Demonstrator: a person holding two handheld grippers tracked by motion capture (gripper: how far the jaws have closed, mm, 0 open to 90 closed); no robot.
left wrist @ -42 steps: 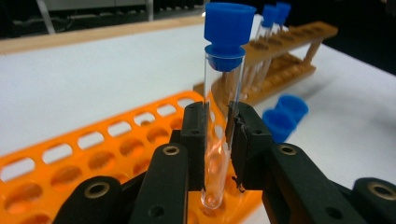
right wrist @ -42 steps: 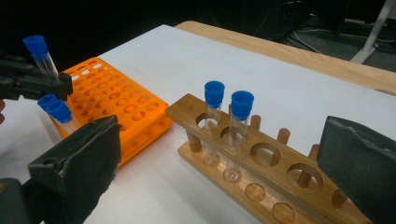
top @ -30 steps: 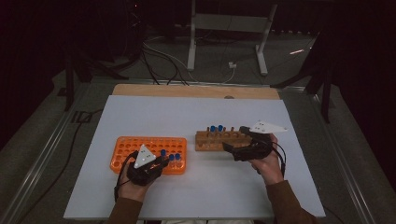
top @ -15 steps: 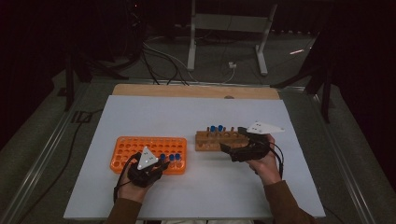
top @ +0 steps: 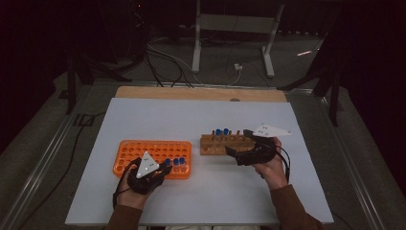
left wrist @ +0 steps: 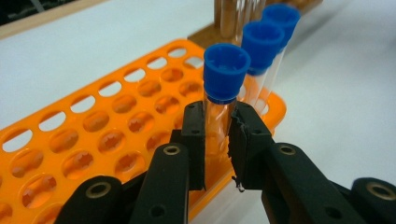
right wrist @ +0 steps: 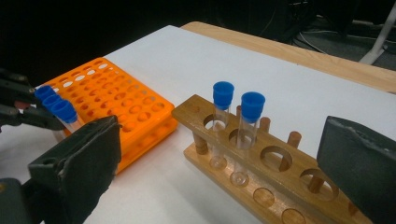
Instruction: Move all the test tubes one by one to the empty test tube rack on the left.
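An orange rack [top: 143, 153] with many holes lies at the left of the white table. Three clear tubes with blue caps stand in its near right corner. My left gripper [left wrist: 217, 112] is shut on the nearest tube [left wrist: 225, 70], gripping the glass just under the cap while the tube stands in its hole. The other two tubes [left wrist: 261, 39] stand right behind it. A wooden rack [right wrist: 280, 186] to the right holds two blue-capped tubes [right wrist: 223, 100]. My right gripper [right wrist: 219, 140] is open, its jaws spread wide at the wooden rack's near side with nothing held.
The white sheet [top: 201, 120] covers a wooden tabletop [top: 191, 92] whose far edge shows. Beyond the table are cables [top: 167, 62] and a metal stand [top: 230, 43] on a dark floor. In the right gripper view, the left gripper [right wrist: 28, 114] shows at the orange rack's corner.
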